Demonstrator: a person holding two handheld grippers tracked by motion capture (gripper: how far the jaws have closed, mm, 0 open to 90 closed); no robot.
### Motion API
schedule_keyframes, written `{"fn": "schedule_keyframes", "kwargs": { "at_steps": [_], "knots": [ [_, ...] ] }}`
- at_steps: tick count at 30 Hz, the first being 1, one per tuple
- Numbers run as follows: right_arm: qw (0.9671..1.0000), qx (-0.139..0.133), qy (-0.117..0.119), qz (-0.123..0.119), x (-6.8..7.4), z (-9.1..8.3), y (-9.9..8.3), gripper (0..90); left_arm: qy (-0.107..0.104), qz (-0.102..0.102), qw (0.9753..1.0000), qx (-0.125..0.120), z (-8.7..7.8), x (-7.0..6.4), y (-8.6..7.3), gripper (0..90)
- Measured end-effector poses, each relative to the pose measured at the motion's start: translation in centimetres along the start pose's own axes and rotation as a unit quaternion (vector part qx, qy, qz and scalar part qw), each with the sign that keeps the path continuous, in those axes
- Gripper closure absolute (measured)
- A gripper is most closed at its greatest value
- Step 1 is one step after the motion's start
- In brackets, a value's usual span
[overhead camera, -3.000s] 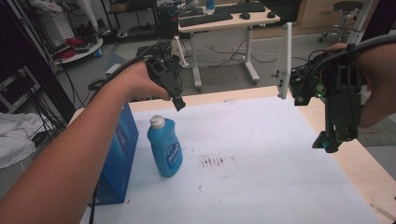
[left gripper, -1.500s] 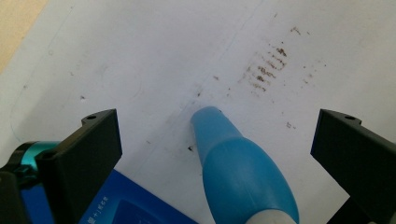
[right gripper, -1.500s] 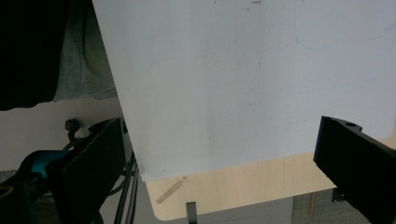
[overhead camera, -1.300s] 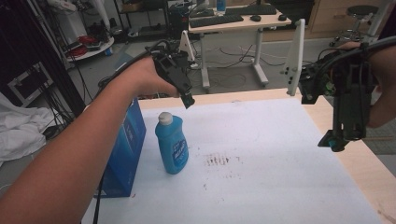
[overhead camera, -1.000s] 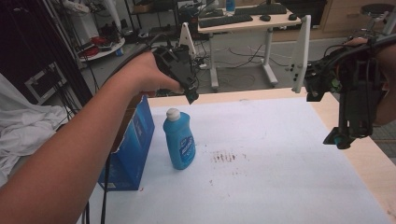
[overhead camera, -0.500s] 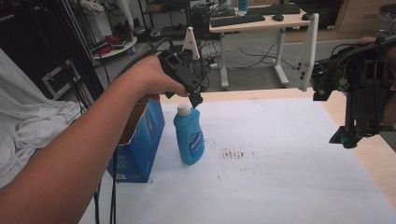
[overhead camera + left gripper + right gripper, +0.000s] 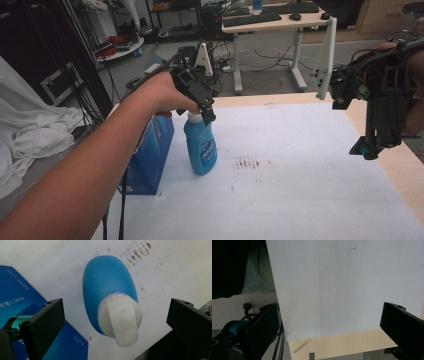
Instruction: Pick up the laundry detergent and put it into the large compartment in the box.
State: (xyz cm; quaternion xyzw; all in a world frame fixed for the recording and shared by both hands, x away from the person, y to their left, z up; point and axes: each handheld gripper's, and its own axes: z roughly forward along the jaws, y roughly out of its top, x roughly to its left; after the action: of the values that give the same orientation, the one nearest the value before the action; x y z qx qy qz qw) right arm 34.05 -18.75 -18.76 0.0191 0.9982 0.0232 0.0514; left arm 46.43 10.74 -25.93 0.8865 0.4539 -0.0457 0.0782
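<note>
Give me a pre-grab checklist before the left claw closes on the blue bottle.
1. Left claw open: ok, jaws spread wide either side of the cap.
2. Bottle upright on the table: ok.
3. Cap lined up between the jaws: ok, roughly centred.
4. Jaws low enough to grip the neck: cannot tell; the high view puts the claw right at the cap.
5. Room beside the blue box: ok, though it stands close beside the bottle.
6. Right claw out of the way: ok, open, over the table's far right edge.
</note>
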Motion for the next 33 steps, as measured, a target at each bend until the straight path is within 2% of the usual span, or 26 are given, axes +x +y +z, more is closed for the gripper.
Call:
{"fn": "schedule_keyframes", "kwargs": {
  "at_steps": [5, 10, 24, 33],
  "knots": [
    [1.0, -0.001, 0.002, -0.001, -0.2, 0.2, 0.0, 1.6, 0.013, -0.001, 0.9999, 0.007, 1.6, -0.1, 0.3, 1.8],
    [1.0, 0.001, 0.003, 0.001, -0.3, 0.4, 0.0, 1.6, 0.011, -0.001, 0.9999, 0.011, 2.5, 0.0, 0.5, 1.8],
    [1.0, 0.0, 0.002, 0.001, -0.4, 0.5, 0.0, 1.6, 0.009, -0.002, 0.9998, 0.02, 3.7, 0.2, 0.6, 1.8],
    [1.0, -0.001, 0.0, 0.002, -0.4, 0.5, 0.0, 1.6, 0.017, 0.003, 0.9996, 0.021, 4.0, 0.2, 0.8, 1.8]
  ]
}}
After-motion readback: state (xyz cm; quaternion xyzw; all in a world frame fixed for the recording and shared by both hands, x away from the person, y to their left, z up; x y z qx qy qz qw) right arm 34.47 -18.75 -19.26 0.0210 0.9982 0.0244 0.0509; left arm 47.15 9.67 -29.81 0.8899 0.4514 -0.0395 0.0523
